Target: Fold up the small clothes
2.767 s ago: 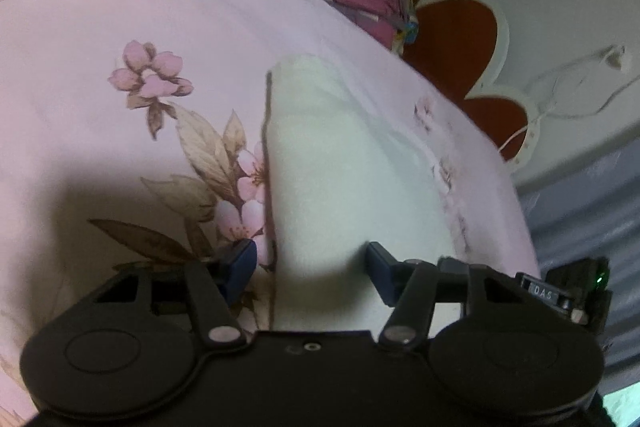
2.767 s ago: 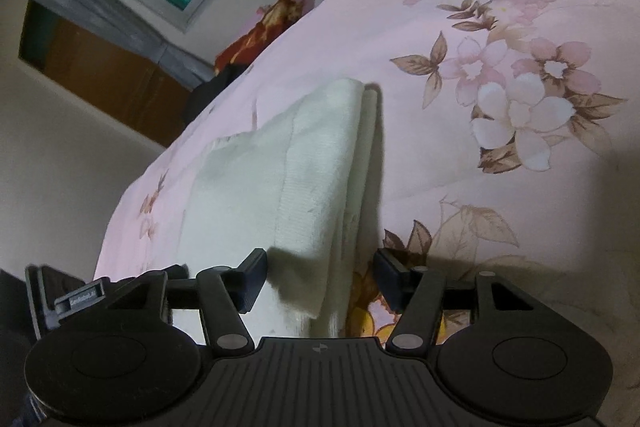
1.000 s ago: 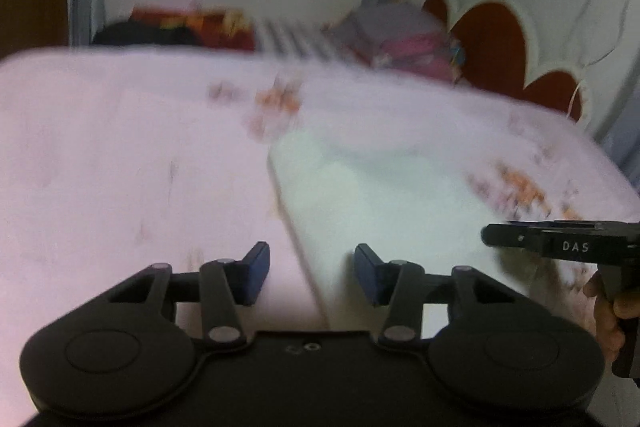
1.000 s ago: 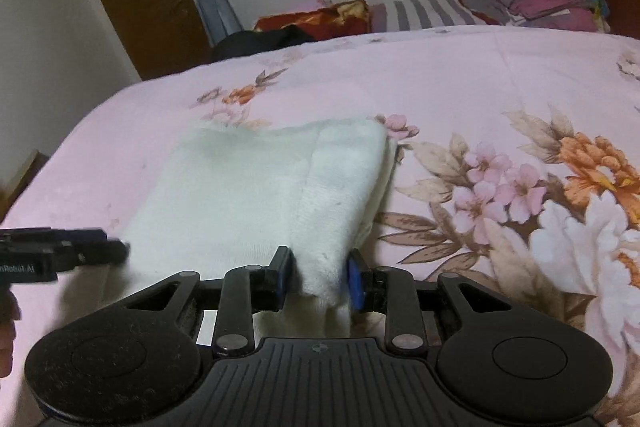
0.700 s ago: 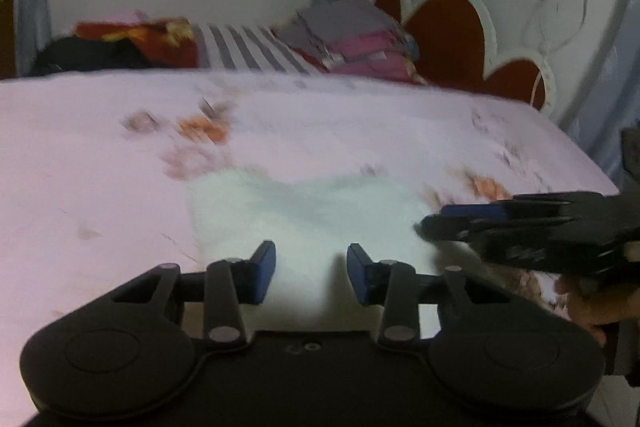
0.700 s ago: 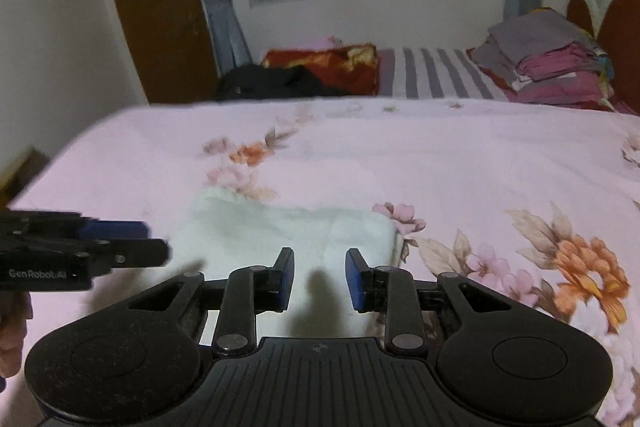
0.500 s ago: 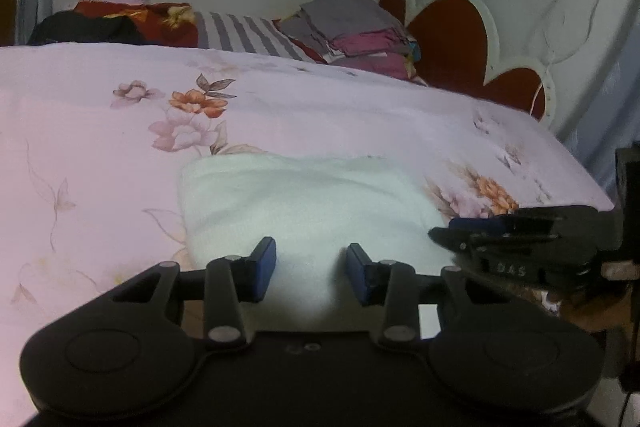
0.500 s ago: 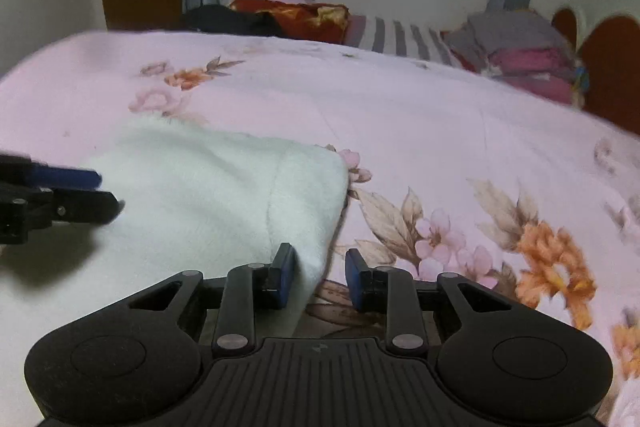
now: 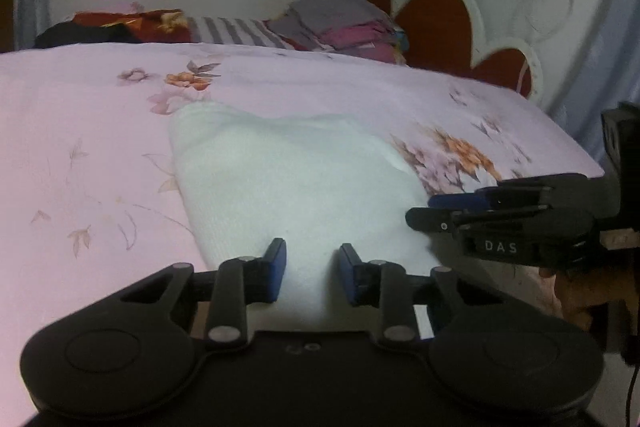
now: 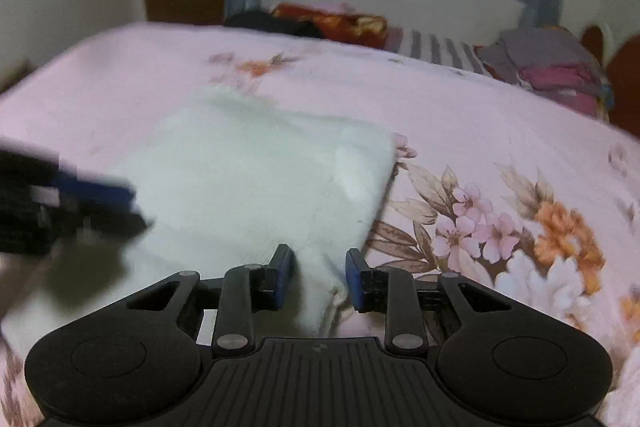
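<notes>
In the left wrist view we start at nine o'clock with the pink flowered bedspread (image 9: 92,131), which fills the frame from edge to edge. On it, toward the centre, lies the white knitted garment (image 9: 288,171), folded flat into a rough rectangle, its near edge reaching down between our left tongs (image 9: 312,277). Those tongs stand parted, the blue pads (image 9: 277,269) on either side of the cloth with a gap showing, so they are not clamped on it. At three o'clock our right tongs (image 9: 424,213) come in from the side, seen edge-on just beside the garment's right border; from here we cannot tell how wide they stand. At twelve o'clock, beyond the bedspread, sit a striped pillow (image 9: 236,29) and a stack of folded clothes (image 9: 344,23), with the red scalloped headboard (image 9: 436,27) at one o'clock.

In the right wrist view the left tongs (image 10: 136,211) show blurred at nine o'clock, over the garment's left part. The garment (image 10: 256,179) lies at the centre of the bedspread (image 10: 500,147), and its near right corner runs between the right tongs (image 10: 320,277), which are parted around the cloth without pinching it. At two o'clock the clothes stack (image 10: 552,67) shows again.
</notes>
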Demonstrator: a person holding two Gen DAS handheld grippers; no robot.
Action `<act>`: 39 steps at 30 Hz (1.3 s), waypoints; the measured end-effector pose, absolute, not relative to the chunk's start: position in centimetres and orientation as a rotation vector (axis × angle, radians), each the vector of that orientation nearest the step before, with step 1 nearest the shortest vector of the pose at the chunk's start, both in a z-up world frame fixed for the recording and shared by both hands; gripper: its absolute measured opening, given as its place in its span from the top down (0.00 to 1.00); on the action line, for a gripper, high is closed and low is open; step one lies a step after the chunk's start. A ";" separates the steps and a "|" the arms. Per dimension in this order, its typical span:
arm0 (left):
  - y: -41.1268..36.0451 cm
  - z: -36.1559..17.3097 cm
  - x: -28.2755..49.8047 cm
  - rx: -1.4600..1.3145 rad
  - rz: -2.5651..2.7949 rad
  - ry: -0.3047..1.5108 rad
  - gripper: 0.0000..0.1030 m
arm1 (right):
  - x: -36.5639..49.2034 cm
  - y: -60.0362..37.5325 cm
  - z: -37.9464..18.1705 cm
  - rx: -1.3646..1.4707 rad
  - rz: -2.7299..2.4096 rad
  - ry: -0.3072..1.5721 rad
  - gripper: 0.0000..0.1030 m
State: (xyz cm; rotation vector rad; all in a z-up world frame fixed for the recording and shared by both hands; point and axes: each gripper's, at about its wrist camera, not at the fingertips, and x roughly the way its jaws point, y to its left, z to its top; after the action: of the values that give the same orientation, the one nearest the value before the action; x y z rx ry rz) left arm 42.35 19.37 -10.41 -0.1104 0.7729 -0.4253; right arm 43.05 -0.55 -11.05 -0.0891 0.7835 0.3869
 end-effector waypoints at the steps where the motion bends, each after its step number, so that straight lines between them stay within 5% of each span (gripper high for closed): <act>1: 19.4 -10.2 42.2 -0.113 -0.412 0.767 0.72 | 43.2 -0.5 -10.9 -0.090 0.376 0.787 0.72; 16: 21.1 -9.8 33.2 -0.163 -0.144 0.795 0.71 | 35.3 -2.9 -10.6 -0.101 0.339 0.811 0.72; 24: 20.6 -7.2 24.9 -0.200 -0.107 0.741 0.62 | 29.1 -9.0 -6.4 0.091 0.313 0.726 0.72; 33: 15.1 -2.6 15.5 -0.101 -0.094 0.648 0.09 | 17.2 -8.7 -3.4 0.116 0.395 0.694 0.72; 34: 14.5 -2.1 14.6 -0.078 -0.076 0.628 0.00 | 16.2 -8.6 -3.1 0.113 0.383 0.689 0.60; 36: 13.5 -1.1 12.6 -0.036 -0.021 0.595 0.00 | 14.5 -8.6 -2.5 0.108 0.331 0.675 0.03; 39: 12.9 -0.3 10.3 -0.034 0.014 0.604 0.00 | 11.9 -8.6 -1.7 0.080 0.336 0.616 0.00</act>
State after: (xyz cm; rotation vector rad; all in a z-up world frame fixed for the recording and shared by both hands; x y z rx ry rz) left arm 10.33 12.91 -0.31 -0.0341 0.6036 0.0140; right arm 11.92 -8.56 -1.68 0.0804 0.6159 0.3356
